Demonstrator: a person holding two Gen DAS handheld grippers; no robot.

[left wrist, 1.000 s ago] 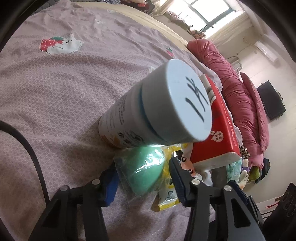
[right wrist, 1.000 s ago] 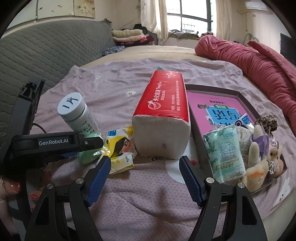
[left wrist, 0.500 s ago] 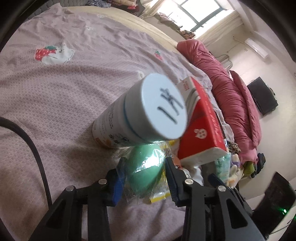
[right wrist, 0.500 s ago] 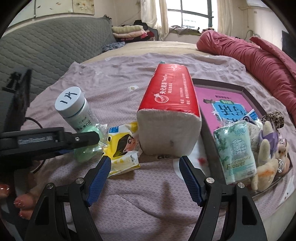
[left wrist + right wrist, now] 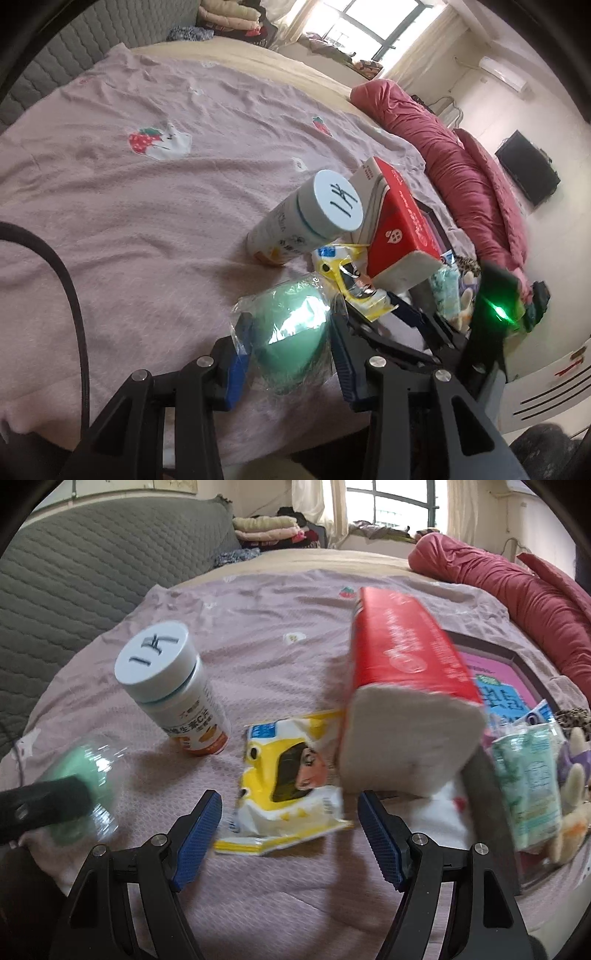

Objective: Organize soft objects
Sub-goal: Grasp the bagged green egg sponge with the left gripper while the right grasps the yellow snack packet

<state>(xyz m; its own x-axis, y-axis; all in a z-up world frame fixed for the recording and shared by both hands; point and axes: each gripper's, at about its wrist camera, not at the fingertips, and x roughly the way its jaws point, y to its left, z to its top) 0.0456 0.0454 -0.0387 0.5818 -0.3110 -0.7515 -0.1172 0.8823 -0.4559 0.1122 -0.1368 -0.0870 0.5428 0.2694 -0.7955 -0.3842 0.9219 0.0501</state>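
My left gripper [image 5: 291,343] is shut on a green sponge in clear wrap [image 5: 291,328] and holds it above the pink bed sheet [image 5: 129,221]. The wrapped sponge [image 5: 81,775] also shows blurred at the far left of the right wrist view, off the sheet. My right gripper [image 5: 290,830] stands open, low over a yellow snack packet [image 5: 288,779] that lies flat on the sheet [image 5: 277,657]. A red tissue pack [image 5: 402,686] lies just right of the packet. A white-lidded bottle [image 5: 173,686] stands to the left.
A dark tray [image 5: 480,642] at the right holds a pink book, a green Flower tissue pack [image 5: 528,775] and small plush toys [image 5: 572,760]. A rolled red quilt [image 5: 517,587] lies behind it. The grey padded headboard [image 5: 74,565] is at the left.
My left gripper closed on the green sponge and lifted it back off the sheet, away from the bottle. My right gripper moved down and in toward the yellow packet.
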